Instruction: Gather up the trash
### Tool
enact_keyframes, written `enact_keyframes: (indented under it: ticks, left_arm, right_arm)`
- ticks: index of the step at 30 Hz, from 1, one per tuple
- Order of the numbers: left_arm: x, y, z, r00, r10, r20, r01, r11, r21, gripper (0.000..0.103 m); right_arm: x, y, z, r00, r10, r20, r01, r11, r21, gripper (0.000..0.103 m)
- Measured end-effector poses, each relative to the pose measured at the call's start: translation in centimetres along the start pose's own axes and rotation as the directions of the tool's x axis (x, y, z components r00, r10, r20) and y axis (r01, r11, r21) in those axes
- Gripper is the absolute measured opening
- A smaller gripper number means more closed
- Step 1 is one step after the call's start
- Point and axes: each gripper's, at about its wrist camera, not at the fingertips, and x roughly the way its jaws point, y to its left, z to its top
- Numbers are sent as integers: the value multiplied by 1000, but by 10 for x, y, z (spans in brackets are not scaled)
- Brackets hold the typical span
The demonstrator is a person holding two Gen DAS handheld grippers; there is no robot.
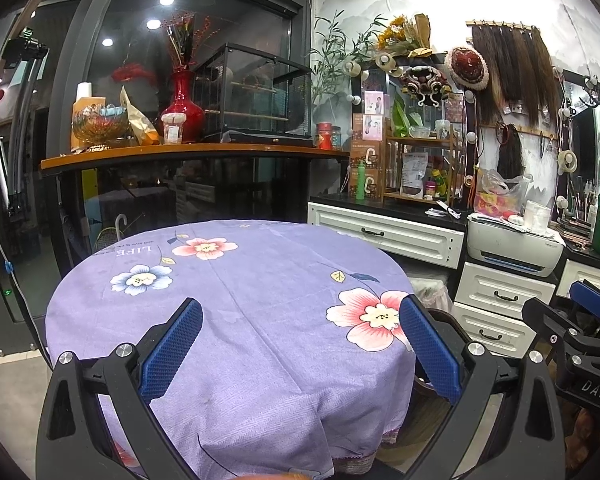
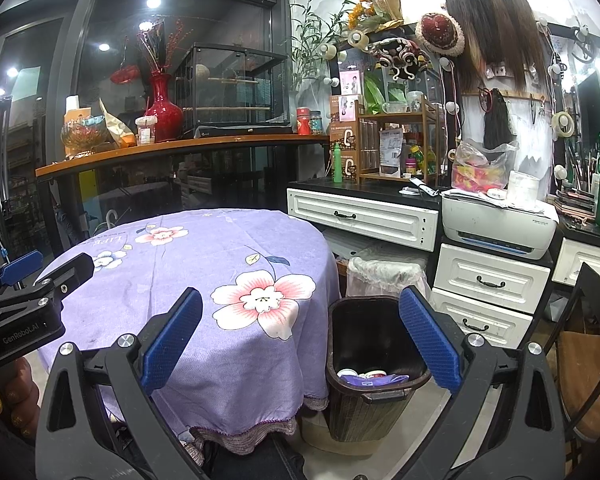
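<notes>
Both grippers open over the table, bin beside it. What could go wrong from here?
1. The tablecloth hangs loose over the table edge; a low pass by the left gripper or right gripper could snag and drag it.
2. The dark bin sits tight against the cloth and already holds trash; a careless drop might miss or nudge it.
3. The grippers are close together, so they could collide.

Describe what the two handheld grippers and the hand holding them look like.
Both are alike: the left gripper and right gripper have black, cut-out frames with silver round bolts and blue, grid-textured finger pads. White lettering marks the bodies: "DAS" on the right one, "GenRobot.AI" on the left. The left hand has glittery gold nails.
</notes>
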Motion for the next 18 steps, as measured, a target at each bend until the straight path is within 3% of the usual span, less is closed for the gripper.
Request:
enact_keyframes:
  ticks: [18]
  left_arm:
    - [-1,0,0,1000,-1,-7,1,1000,0,98]
  right_arm:
    - [1,3,-4,1000,0,-2,0,1000,0,97]
